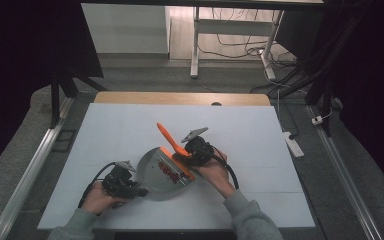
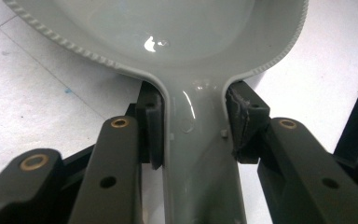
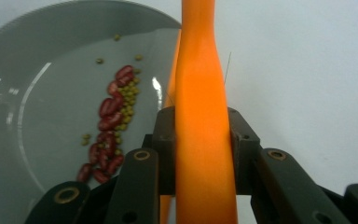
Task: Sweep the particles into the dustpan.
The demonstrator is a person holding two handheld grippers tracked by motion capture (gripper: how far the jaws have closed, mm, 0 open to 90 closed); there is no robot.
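on the white table (image 1: 130,130), left gripper (image 2: 193,130) clamped on dustpan (image 2: 168,32) handle, right gripper (image 3: 200,140) clamped on orange brush (image 3: 200,116). risk: a hard sweep could flick beans (image 3: 109,116) over the rim.

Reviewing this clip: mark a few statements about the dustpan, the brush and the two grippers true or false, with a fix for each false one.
1. The left gripper is shut on the grey dustpan by its handle. True.
2. The right gripper hangs open above the table. False: it is shut on the orange brush by its handle.
3. Red beans and small green ones lie in the dustpan. True.
4. The beans are scattered over the white table. False: those seen lie inside the dustpan.
5. The brush is blue. False: it is orange.
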